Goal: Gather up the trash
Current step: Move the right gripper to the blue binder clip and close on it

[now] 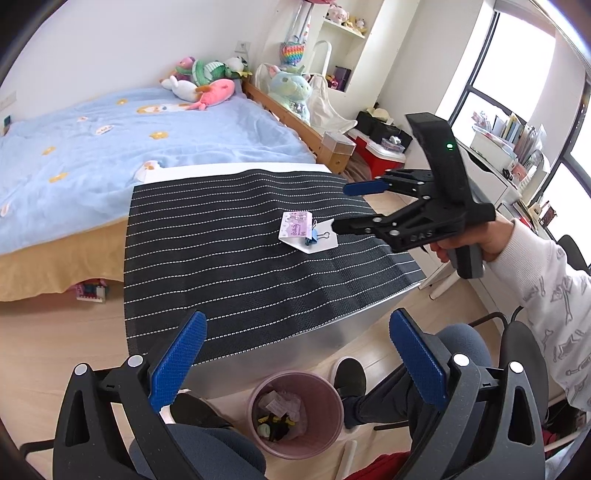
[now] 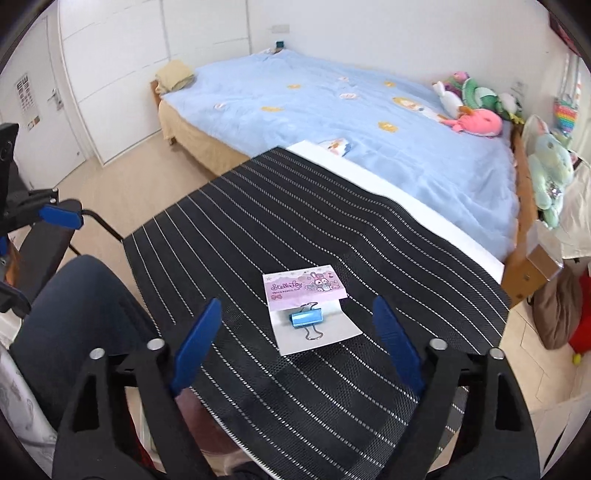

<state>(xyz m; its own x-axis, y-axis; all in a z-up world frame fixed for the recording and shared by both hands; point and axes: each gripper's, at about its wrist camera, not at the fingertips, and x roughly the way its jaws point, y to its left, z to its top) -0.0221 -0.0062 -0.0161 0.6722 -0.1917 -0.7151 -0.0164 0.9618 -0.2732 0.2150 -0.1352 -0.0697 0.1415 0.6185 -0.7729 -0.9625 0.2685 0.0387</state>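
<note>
trash already sits in the pink bin (image 1: 293,413) — one paper card (image 2: 308,314) with blue clip (image 2: 306,319) remains mid-mat (image 2: 258,221); right gripper (image 2: 295,343) gapes over it, left gripper (image 1: 291,354) spread, empty.

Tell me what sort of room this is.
Most likely a child's bedroom: a bed with a blue blanket, plush toys piled at its head, and shelves holding more toys.

Bright daylight from the window (image 1: 517,55), white glare on its glass, soft faint shadows, pictures sharp in the middle, round and bent at the edges, dark corners
</note>
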